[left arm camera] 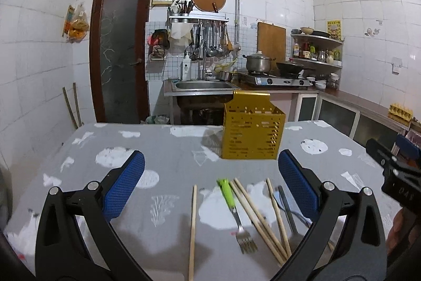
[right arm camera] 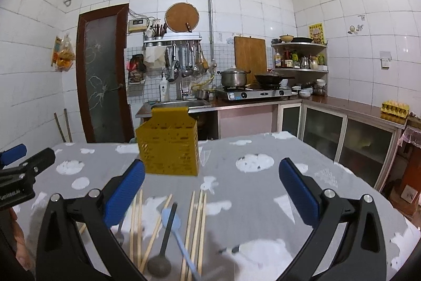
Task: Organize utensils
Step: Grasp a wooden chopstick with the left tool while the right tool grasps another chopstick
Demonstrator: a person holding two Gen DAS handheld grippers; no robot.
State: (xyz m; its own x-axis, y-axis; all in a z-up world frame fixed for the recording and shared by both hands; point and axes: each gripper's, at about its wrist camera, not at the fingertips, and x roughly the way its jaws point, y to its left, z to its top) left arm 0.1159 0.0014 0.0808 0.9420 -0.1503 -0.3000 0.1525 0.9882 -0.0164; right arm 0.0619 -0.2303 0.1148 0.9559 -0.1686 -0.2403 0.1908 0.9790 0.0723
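Wooden chopsticks [left arm camera: 259, 217] lay lengthwise between the left gripper's [left arm camera: 210, 167] wide-spread jaws, nearer it; right gripper [right arm camera: 211, 173] gaped empty too.

Loose utensils before an upright yellow perforated caddy [left arm camera: 252, 132].
Green-handled fork [left arm camera: 235, 212], wooden chopsticks [left arm camera: 259, 217], black ladle [right arm camera: 162, 244], pale-blue spatula [right arm camera: 175, 228], flat, scattered.

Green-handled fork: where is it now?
Left wrist view, lying on the table between the open fingers, tines toward the camera: green-handled fork, chopsticks just right of it.
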